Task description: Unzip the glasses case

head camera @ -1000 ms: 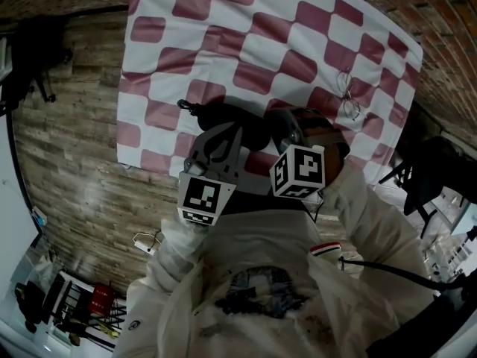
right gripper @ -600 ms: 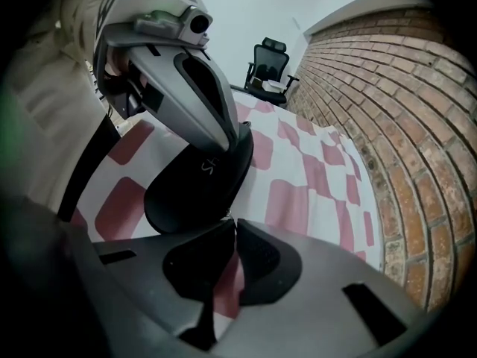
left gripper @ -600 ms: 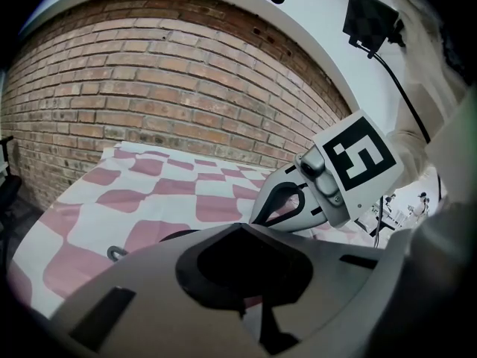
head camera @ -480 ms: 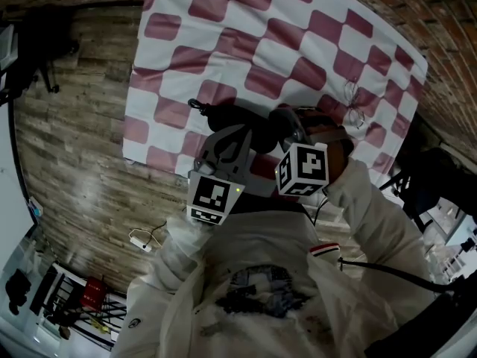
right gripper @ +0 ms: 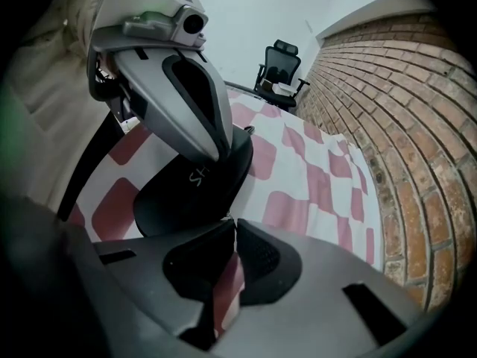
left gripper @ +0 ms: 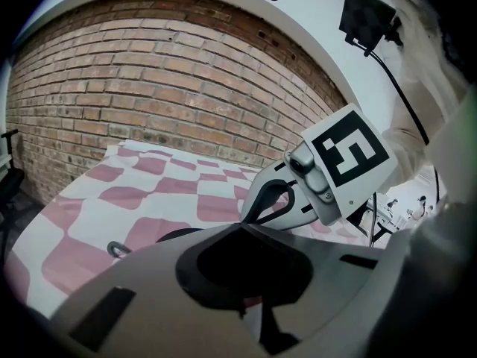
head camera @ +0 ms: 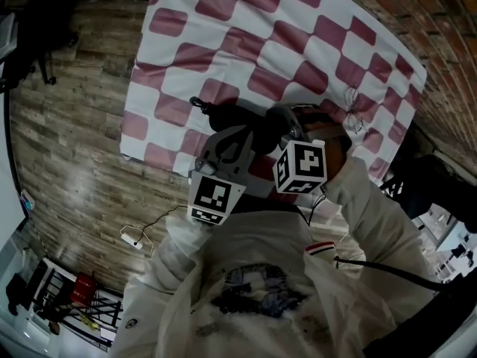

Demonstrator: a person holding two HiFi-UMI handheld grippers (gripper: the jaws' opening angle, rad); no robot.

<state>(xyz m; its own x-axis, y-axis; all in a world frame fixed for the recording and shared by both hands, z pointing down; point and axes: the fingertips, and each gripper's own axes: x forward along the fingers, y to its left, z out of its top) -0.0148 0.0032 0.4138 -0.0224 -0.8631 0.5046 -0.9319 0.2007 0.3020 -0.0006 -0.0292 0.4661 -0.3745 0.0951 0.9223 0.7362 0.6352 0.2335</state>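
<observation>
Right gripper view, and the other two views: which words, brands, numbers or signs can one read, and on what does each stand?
"SH": pale letters on the black glasses case; the rest is hidden behind the left gripper.
On the marker cubes: square patterns only, no words.
The shirt print: too blurred to read.

Cloth (head camera: 246, 58), glasses case (head camera: 227, 116) slightly rightward in view

Indoor room, office or studio type. Evidence: brick wall (left gripper: 149, 73), wood-plank floor (head camera: 67, 170), plain white wall (right gripper: 246, 13), office chair (right gripper: 282, 64) past the far edge of a checked cloth (head camera: 223, 43).
</observation>
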